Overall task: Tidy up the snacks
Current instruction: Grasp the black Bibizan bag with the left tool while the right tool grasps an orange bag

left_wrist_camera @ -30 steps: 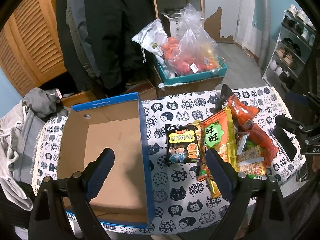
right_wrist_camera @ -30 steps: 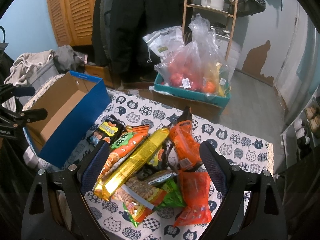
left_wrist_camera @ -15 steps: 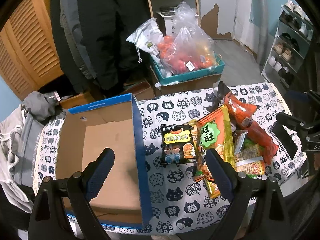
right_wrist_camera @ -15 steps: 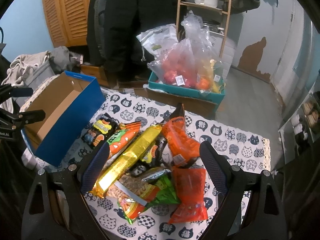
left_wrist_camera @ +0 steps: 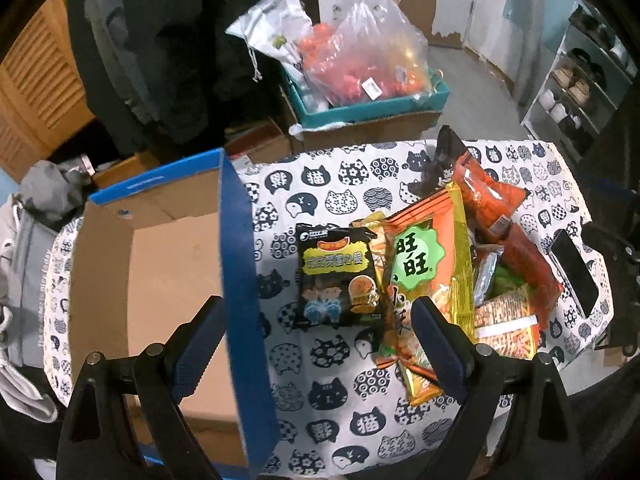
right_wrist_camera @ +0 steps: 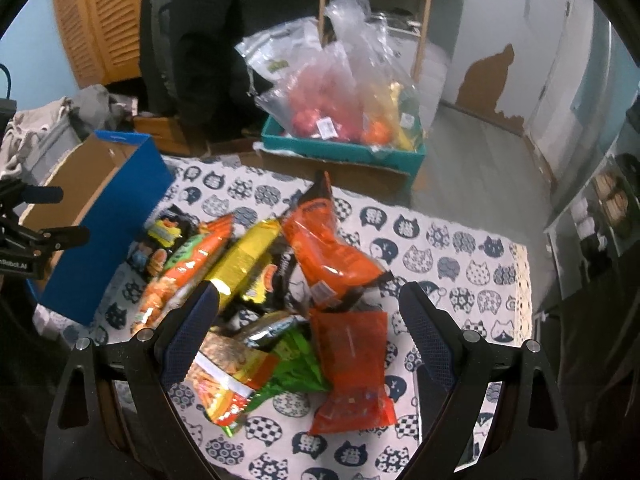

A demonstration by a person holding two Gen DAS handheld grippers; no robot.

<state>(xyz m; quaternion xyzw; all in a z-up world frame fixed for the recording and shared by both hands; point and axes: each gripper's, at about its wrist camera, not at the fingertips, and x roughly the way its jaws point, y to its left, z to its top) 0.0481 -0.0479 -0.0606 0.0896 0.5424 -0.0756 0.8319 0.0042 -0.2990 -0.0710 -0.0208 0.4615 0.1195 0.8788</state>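
so the snacks are all heaped on the cat-print tablecloth (left_wrist_camera: 344, 184) right beside the blue cardboard box (left_wrist_camera: 236, 240), and the box looks bare inside from what i can see, so i'd say the sorting hasn't really got going. both grippers hang above the table with nothing in them: the left gripper (left_wrist_camera: 316, 348) has its jaws spread wide, roughly over the box's near wall and the black snack packet (left_wrist_camera: 338, 276), and the right gripper (right_wrist_camera: 310, 334) is just as wide apart over the middle of the pile. if i were doing this step, i'd go for the black packet first with the left, since it lies flat at the pile's edge, closest to the box, with only its right side tucked against the orange wangwang bag (left_wrist_camera: 424, 264). come down on it across its short width and pinch near the middle so it doesn't flop. the long gold packet (right_wrist_camera: 244, 260) and the orange bag on top (right_wrist_camera: 328, 248) are stacked over other stuff, so grabbing from under them would probably drag the whole heap. for the right one, the flat red-orange packet (right_wrist_camera: 352, 364) at the near edge looks like the easy pick, it sits partly over the green packet (right_wrist_camera: 292, 364) though, so lift straight up. also these bags are slippery and puffy, so squeeze gently or they'll squirt out sideways.
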